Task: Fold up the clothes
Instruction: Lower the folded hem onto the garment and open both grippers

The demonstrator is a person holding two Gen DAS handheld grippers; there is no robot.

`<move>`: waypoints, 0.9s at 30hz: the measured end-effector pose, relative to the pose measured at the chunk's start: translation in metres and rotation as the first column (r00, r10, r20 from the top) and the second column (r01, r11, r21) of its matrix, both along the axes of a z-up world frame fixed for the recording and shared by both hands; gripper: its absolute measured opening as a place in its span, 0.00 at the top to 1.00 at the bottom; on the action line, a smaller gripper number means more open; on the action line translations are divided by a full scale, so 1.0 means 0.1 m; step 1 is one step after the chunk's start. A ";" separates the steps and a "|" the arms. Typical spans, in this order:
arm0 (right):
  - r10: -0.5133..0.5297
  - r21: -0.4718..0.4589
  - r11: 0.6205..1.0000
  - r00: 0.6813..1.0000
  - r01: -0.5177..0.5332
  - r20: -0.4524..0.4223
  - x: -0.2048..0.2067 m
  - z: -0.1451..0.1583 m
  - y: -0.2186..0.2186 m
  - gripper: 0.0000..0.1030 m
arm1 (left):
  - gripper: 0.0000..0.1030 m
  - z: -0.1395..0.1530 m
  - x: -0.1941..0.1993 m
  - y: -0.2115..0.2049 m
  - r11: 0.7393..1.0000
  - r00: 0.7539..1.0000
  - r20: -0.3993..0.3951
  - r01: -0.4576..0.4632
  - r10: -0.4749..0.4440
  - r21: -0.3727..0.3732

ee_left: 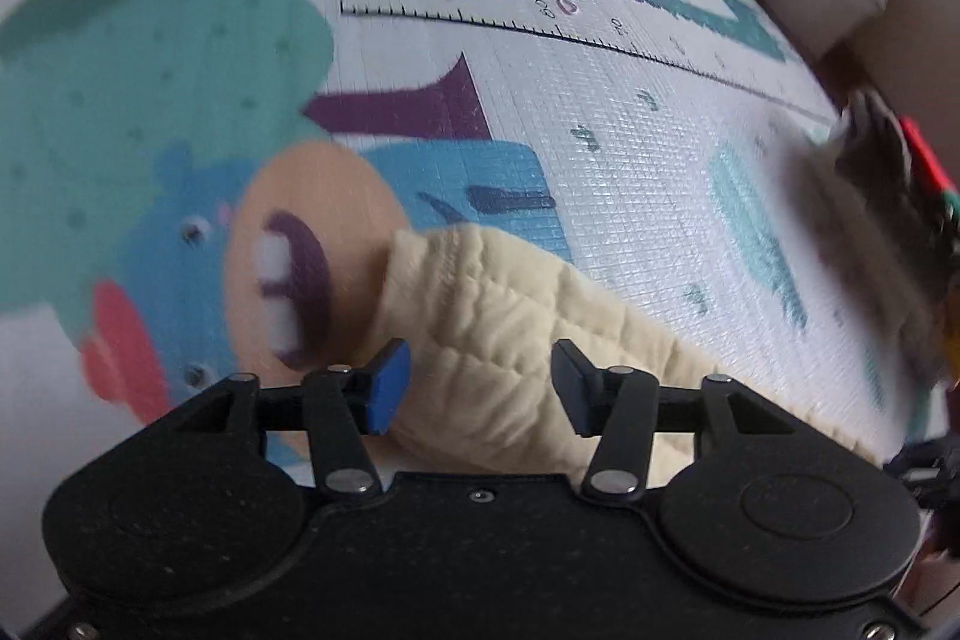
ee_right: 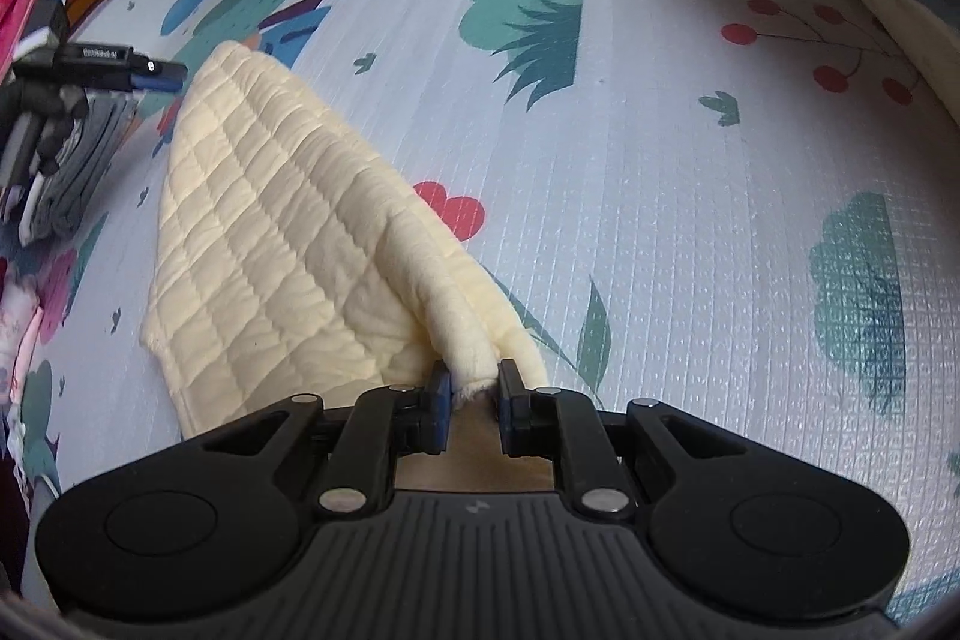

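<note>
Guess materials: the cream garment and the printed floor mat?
Cream garment: looks like soft quilted cotton or a similar knit, matte; stitched grid puffs into little squares and it drapes limply from the right gripper. Floor mat: probably foam or vinyl play mat with printed cartoons; fine embossed ridges and a slight sheen where light hits.

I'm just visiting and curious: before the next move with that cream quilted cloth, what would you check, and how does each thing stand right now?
1. Right gripper clamped on the cream quilted cloth: ok.
2. Left gripper gripping the cloth: not ok; its jaws stand apart with the fabric between them, not pinched.
3. Cloth lying flat on the play mat: not ok; one edge is lifted and bunched at the right gripper.
4. Mat beyond the cloth free for folding: ok.
5. Grey clothes touching the cloth: cannot tell.
</note>
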State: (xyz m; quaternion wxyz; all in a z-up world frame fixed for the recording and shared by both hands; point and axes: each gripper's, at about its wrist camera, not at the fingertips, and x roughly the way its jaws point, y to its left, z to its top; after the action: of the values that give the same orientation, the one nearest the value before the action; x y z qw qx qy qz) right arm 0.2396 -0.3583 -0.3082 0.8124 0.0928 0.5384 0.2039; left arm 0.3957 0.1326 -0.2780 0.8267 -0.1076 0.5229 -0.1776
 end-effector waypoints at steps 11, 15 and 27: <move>-0.037 -0.038 0.999 0.998 0.039 0.049 -0.21 0.08 -0.02 0.83 | 0.86 0.51 0.02 -0.66 0.873 0.947 -0.006 0.299 -0.322 0.384; -0.101 -0.011 0.995 0.995 0.101 0.024 -0.20 0.03 -0.10 0.83 | 0.36 0.09 0.09 -0.96 0.737 0.928 -0.052 0.326 -0.369 0.591; -0.143 0.020 0.990 0.989 0.143 0.043 -0.19 0.03 -0.17 0.69 | 0.39 0.05 0.19 -0.10 0.974 0.996 0.088 -0.049 0.030 0.223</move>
State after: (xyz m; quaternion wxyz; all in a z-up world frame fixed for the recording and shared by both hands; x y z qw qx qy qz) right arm 0.2205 -0.3757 -0.3052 0.8357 0.1337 0.5106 0.1518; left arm 0.4147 0.1227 -0.2727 0.8583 -0.0160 0.5020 -0.1052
